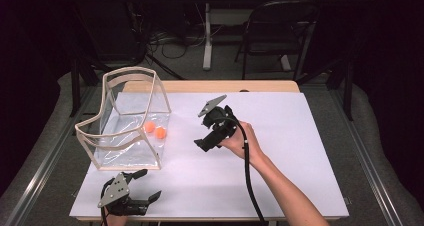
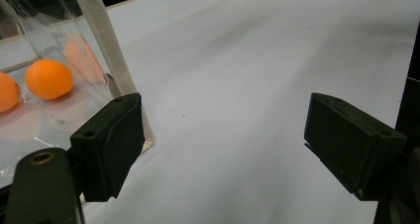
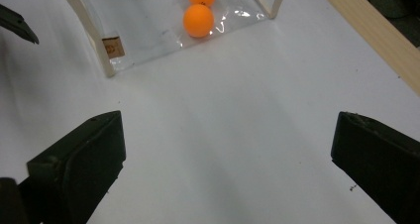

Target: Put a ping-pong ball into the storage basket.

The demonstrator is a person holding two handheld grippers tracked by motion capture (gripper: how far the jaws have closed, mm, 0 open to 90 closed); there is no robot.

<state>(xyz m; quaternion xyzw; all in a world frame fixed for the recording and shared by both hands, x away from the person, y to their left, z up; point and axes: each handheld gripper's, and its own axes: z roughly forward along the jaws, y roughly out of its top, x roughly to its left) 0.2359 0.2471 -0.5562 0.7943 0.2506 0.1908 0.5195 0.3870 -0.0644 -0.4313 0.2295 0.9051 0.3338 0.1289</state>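
Note:
A clear plastic bag (image 1: 127, 136) with beige trim stands open on the left of the white table sheet (image 1: 290, 136). Two orange balls (image 1: 149, 127) (image 1: 160, 132) lie inside it, touching. My left gripper (image 1: 150, 184) rests at the table's front left, just in front of the bag, open and holding nothing. In the left gripper view its gripper (image 2: 228, 135) faces bare sheet, with the bag's corner trim (image 2: 106, 60) and a ball (image 2: 48, 79) at the left. My right gripper (image 1: 204, 138) hovers mid-table, right of the bag, open. From the right gripper (image 3: 228, 154), the balls (image 3: 198, 20) lie ahead inside the bag (image 3: 143, 30).
The table's wooden far edge (image 1: 210, 86) runs behind the sheet and shows in the right gripper view as a wooden strip (image 3: 371, 30). A black chair (image 1: 280, 31) and a desk leg (image 1: 207, 36) stand on the floor beyond. The left gripper's jaw tip (image 3: 17, 23) shows at top left there.

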